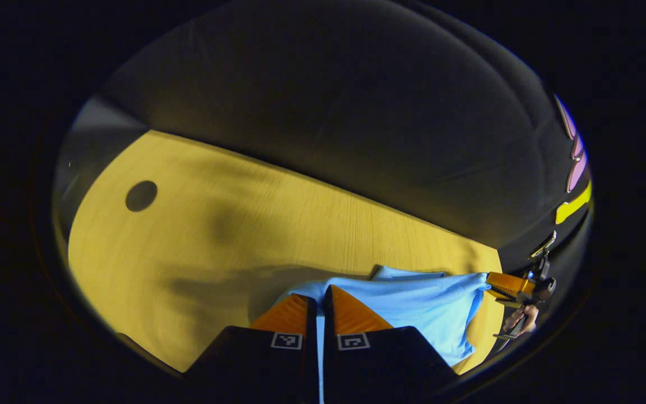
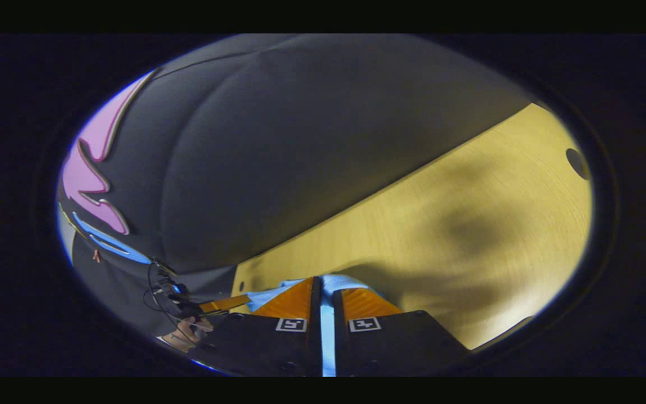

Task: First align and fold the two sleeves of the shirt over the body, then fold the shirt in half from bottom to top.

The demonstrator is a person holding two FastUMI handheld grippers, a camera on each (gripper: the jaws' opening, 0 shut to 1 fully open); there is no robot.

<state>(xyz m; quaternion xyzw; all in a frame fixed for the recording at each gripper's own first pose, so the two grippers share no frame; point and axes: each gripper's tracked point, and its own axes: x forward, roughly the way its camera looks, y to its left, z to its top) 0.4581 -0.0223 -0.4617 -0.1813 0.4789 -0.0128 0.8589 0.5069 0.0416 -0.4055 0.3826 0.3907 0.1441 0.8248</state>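
A light blue shirt (image 1: 418,306) hangs stretched above the yellow wooden table (image 1: 233,235), held up at two points. In the left gripper view my left gripper (image 1: 319,303) is shut on the shirt's edge, with blue cloth showing in the narrow slit between its fingers. At the right of that view the other gripper (image 1: 494,285) pinches the shirt's far corner, a hand (image 1: 522,320) behind it. In the right gripper view my right gripper (image 2: 326,293) is shut on blue shirt cloth (image 2: 328,331). The left gripper (image 2: 225,304) shows at lower left there, with a hand (image 2: 185,331).
The table has a round dark hole (image 1: 141,196) near its far left corner, seen too as a hole (image 2: 576,163) in the right gripper view. The black cloth wall (image 1: 356,112) rises behind the table's far edge. Shadows of the shirt fall across the tabletop.
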